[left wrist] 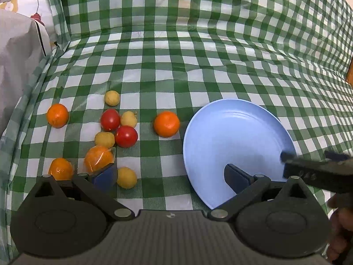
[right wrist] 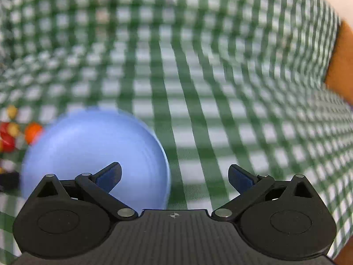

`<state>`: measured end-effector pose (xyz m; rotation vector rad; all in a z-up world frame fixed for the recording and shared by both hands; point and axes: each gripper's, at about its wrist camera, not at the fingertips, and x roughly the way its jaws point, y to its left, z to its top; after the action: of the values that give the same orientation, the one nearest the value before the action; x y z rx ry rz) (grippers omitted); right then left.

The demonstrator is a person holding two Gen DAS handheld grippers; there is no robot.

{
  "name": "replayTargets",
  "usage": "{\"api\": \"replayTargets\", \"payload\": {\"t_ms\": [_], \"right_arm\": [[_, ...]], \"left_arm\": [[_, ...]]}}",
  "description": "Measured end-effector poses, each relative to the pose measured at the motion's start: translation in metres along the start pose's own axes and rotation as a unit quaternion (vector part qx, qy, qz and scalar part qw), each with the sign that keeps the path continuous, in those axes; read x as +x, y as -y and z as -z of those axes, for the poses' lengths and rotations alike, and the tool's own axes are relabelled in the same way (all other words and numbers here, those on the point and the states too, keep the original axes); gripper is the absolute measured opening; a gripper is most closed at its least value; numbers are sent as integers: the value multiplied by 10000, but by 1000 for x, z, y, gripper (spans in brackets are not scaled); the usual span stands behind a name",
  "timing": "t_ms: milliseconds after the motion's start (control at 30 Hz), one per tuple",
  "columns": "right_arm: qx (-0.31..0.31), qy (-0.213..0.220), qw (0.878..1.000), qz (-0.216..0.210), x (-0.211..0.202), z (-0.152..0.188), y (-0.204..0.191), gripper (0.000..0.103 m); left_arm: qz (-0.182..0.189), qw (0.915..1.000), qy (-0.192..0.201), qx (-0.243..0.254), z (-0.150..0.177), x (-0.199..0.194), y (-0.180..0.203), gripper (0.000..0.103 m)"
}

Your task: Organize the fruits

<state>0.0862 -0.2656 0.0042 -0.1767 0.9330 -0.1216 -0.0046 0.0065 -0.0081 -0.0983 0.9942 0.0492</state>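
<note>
A bare blue plate (left wrist: 231, 137) lies on the green checked cloth, right of centre in the left wrist view. To its left lie loose fruits: an orange (left wrist: 166, 124), another orange (left wrist: 57, 115), two red tomatoes (left wrist: 126, 136), several small yellow fruits (left wrist: 112, 98) and two oranges in clear wrap (left wrist: 98, 158). My left gripper (left wrist: 171, 176) is open, its left finger by the wrapped orange, its right finger over the plate's near edge. The right gripper's blurred tips (left wrist: 313, 167) reach over the plate's right rim. In the blurred right wrist view my right gripper (right wrist: 174, 176) is open over the plate (right wrist: 88, 150) and cloth.
The checked cloth (left wrist: 176, 66) rises into a back wall and side folds. Grey and white printed fabric (left wrist: 19, 44) lies at the far left. A brown wooden edge (right wrist: 339, 66) shows at the right. A hand (left wrist: 339, 220) holds the right gripper at the lower right.
</note>
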Motion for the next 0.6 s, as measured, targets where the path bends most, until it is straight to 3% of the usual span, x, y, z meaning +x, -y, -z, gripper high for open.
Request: {"api": "replayTargets", "payload": {"t_ms": [100,167,300,500,533,567,600], "right_arm": [[207,-548,9983,3,9,26,-1,96],[308,-657,9973,75,9,26,-1,96],[289,-521,9970,491,-12,39,-13,96],[367,-302,9980,417,-59,81,-46,95],[386,-268,9981,396,-64,65,-46,95],[413,-197,9984,342,-43,40,-29,95],[382,-115,9988,284,-55,49,-38,94]], "left_arm": [[-27,10000,-27,31,0,5,0,103],[-16,10000,-43,31,0,6,2,103],[17,9999,-62,143,2,7,4,103],[122,9995,-4,285,9,4,7,103],[167,9993,36,342,14,0,12,103],[214,9989,74,402,17,-3,14,103],[260,9986,103,457,18,-5,14,103]]}}
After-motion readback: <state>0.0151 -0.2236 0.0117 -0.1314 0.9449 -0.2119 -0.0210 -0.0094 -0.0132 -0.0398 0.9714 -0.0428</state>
